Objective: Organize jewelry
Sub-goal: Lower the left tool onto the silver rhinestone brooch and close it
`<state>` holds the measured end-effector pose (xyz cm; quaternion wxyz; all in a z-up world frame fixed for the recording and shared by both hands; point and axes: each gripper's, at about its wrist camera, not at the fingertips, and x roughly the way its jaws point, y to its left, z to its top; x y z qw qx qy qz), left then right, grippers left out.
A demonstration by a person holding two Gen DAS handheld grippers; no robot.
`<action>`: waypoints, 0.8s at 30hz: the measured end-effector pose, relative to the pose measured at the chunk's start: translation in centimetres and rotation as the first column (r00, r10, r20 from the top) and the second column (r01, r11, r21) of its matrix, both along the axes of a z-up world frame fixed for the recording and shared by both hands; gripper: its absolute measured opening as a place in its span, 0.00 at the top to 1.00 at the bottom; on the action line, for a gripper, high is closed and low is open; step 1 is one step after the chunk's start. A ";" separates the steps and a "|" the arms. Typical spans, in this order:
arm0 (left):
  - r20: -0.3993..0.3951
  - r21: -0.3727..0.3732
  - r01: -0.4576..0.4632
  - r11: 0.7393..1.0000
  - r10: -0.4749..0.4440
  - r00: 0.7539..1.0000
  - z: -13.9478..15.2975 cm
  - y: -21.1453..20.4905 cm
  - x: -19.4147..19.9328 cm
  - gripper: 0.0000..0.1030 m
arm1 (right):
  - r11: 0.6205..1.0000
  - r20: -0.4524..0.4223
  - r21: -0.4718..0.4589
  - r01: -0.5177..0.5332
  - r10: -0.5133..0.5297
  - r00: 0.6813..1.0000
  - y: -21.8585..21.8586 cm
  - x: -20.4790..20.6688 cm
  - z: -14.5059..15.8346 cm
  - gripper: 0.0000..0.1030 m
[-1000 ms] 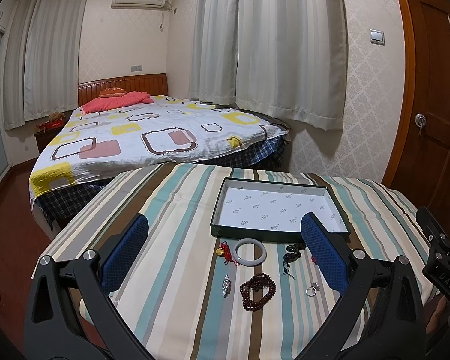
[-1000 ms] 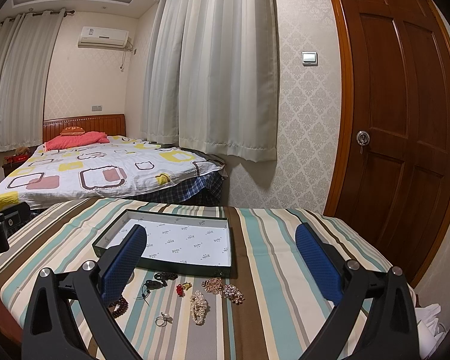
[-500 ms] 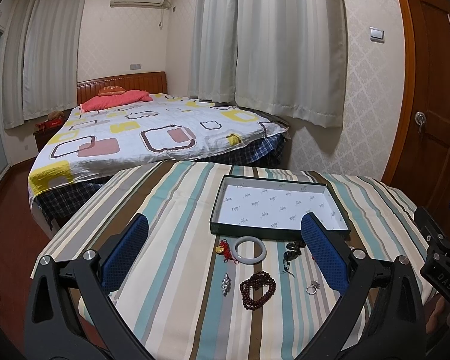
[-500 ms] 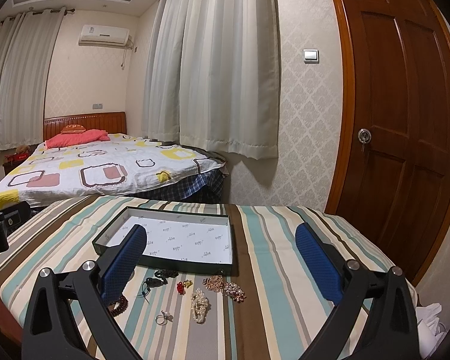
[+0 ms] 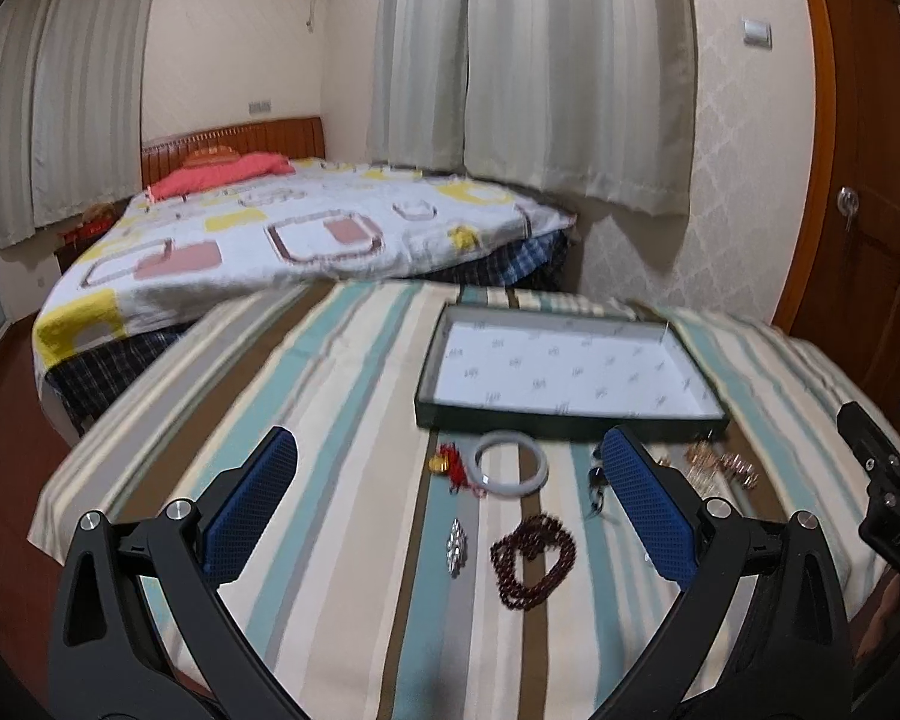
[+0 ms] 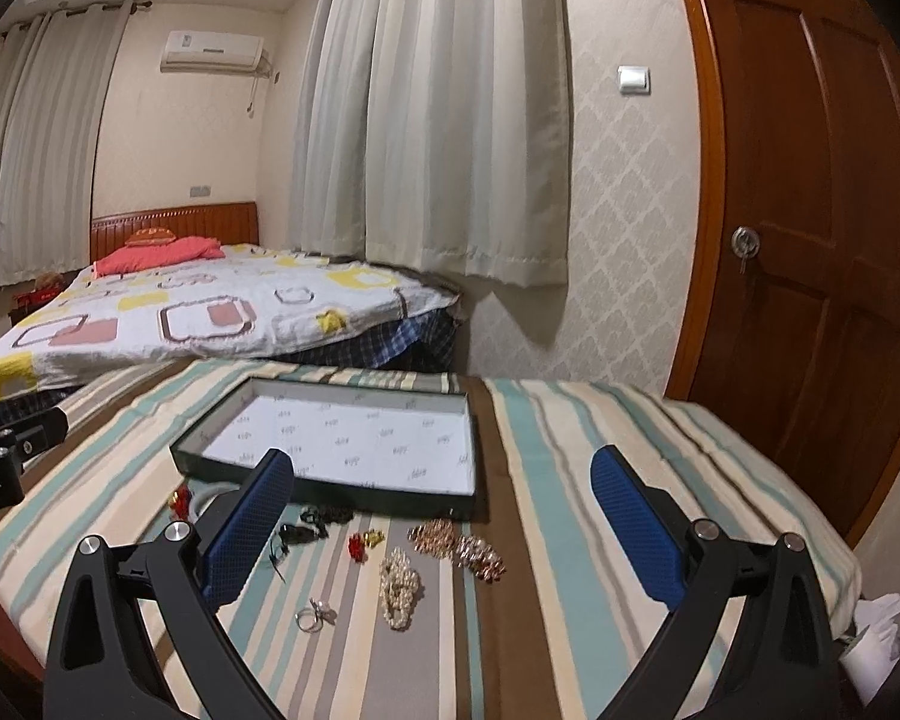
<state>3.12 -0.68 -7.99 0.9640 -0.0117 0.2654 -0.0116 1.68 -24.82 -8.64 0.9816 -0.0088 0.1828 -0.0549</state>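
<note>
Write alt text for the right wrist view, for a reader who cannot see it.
An open right gripper hangs over a striped tablecloth, jaws wide apart and holding nothing. Ahead lies a shallow dark tray lined with white paper, with nothing in it. Between them lie a pearl strand, a gold chain heap, a ring and a small red charm.

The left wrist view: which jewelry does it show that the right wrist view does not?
Only the left wrist view shows the dark red bead bracelet and the silver brooch. Only the right wrist view shows the pearl string, the silver ring and the red and yellow charm. Both show the empty tray on the striped cloth.
</note>
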 end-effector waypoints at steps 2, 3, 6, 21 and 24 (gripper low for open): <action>-0.037 -0.008 0.011 1.000 -0.011 0.999 -1.3 0.2 0.7 0.04 | 1.000 -0.032 0.006 -0.008 0.008 0.999 -0.2 0.7 -1.1 0.06; -0.055 -0.012 0.014 1.000 -0.015 0.998 -2.0 0.1 1.0 0.04 | 1.000 -0.047 0.010 -0.010 0.010 0.999 -0.3 1.0 -1.6 0.06; -0.106 -0.023 0.028 0.999 -0.031 0.994 -3.7 0.0 1.9 0.04 | 1.000 -0.099 0.025 -0.017 0.020 0.995 -0.5 1.9 -3.0 0.06; -0.330 -0.068 -0.010 0.998 -0.013 0.944 -9.9 1.4 6.9 0.26 | 0.997 -0.232 0.075 -0.020 0.037 0.972 -1.3 5.0 -6.8 0.06; -0.339 -0.052 0.007 0.999 -0.025 0.941 -10.3 1.4 7.1 0.34 | 0.996 -0.250 0.087 -0.024 0.045 0.967 -1.2 5.5 -7.2 0.06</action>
